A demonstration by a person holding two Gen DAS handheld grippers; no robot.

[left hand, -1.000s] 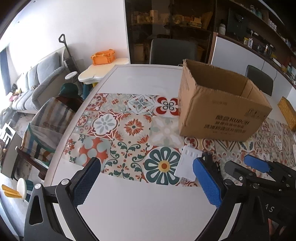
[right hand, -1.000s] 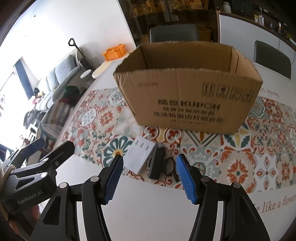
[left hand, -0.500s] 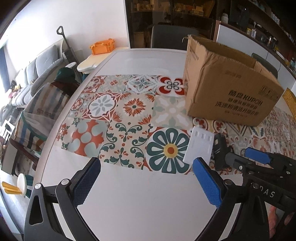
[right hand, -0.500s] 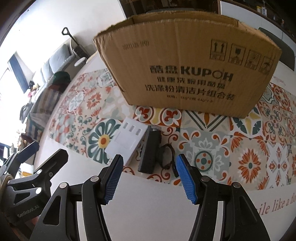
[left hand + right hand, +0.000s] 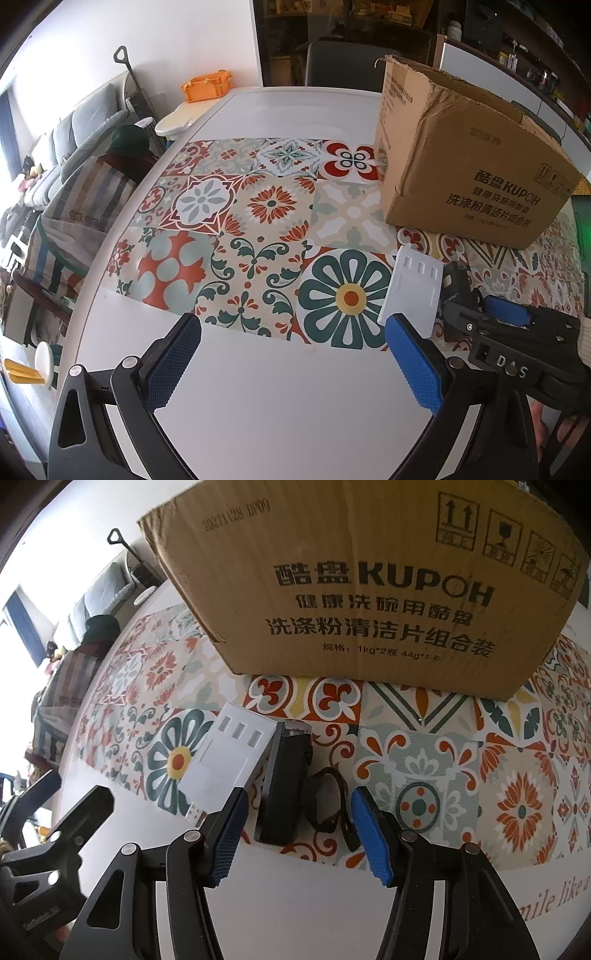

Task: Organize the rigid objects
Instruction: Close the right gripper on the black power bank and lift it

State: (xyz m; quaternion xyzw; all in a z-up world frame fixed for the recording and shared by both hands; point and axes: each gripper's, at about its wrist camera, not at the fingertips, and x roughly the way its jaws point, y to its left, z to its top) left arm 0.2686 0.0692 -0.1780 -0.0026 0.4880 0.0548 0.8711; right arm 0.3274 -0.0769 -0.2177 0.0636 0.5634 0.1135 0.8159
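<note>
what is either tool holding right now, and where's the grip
Nothing is held. The right tool is open, its pads either side of the black device but not touching it. The left tool is open over bare table.

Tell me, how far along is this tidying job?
Barely begun, it seems. Done: nothing that shows; the box interior is hidden. In hand: the right gripper hangs open over the black device, its jaws having just narrowed slightly without touching it. The left gripper is open and empty. Left: the black device and the white device beside it both lie on the mat in front of the box.
</note>
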